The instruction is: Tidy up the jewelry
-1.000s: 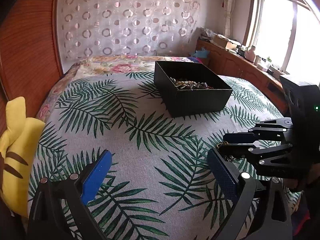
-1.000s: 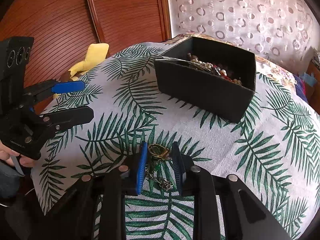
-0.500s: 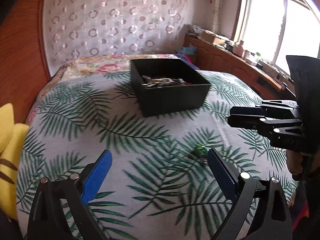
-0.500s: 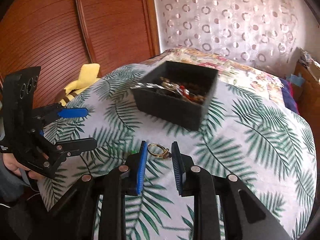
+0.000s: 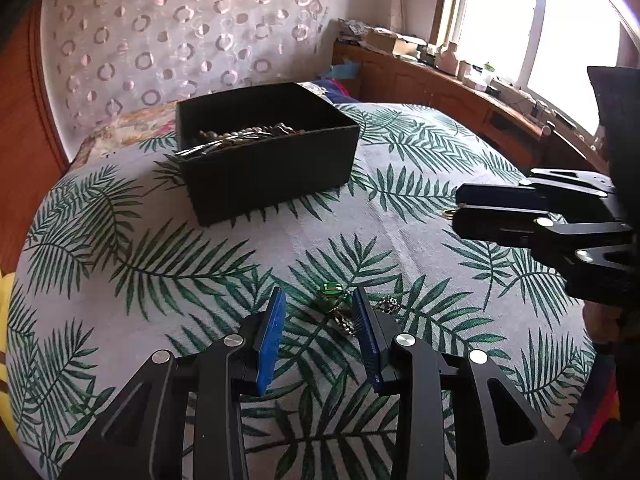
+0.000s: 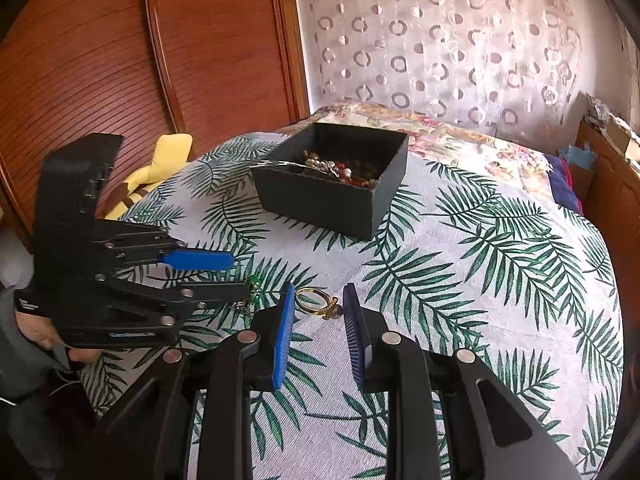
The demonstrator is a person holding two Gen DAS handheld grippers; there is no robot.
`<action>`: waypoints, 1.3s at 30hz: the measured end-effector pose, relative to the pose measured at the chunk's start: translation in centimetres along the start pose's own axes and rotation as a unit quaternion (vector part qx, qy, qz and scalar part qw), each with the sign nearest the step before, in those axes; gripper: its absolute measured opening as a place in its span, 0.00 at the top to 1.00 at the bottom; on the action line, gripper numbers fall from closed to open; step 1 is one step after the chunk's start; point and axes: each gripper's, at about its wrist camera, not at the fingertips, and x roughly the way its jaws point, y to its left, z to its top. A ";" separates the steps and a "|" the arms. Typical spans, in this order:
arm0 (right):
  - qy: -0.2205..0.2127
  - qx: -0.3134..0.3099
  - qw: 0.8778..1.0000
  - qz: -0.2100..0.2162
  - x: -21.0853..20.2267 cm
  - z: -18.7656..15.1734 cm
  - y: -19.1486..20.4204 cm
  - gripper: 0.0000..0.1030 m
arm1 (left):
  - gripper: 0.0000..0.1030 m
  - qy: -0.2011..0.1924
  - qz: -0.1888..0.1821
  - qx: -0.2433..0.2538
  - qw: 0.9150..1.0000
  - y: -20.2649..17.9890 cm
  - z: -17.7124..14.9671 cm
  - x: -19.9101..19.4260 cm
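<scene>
- Now the left tool [image 5: 318, 312] is closing around the green jewelry [image 5: 332, 294] on the bed [image 5: 420, 240], not yet pinching it.
- Right tool [image 6: 318, 308], narrowly parted, grips a gold ring [image 6: 316, 300]; next, judging by the task, it goes ahead into the black box [image 6: 320, 200].

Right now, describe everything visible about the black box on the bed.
The black box is open-topped and rectangular, with matte, thin walls that look like card. It sits flat and upright on the palm-leaf bedspread, toward the far end of the bed. Inside lies a tangled heap of jewelry: brown and pale beads and some red ones, and a silvery piece poking over one rim. Neither gripper touches the box; both are apart from it.
</scene>
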 end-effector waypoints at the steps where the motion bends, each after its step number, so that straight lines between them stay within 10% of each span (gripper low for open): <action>1: -0.001 0.000 1.000 0.001 -0.1 0.0 0.0 0.74 | 0.71 0.002 0.001 0.002 1.000 -0.1 0.0 0.2; 7: -0.004 0.003 1.000 0.002 -0.6 -0.3 -0.2 0.74 | 0.93 0.007 -0.014 0.007 1.000 -0.3 0.5 0.8; 20: -0.014 -0.002 1.000 0.002 -1.2 0.6 0.3 0.74 | 0.93 -0.043 -0.031 -0.002 0.999 -0.3 1.6 -2.7; 39: -0.077 -0.033 0.996 0.003 -0.4 10.4 -1.0 0.74 | 0.93 -0.140 0.011 -0.003 0.990 3.0 11.8 -7.0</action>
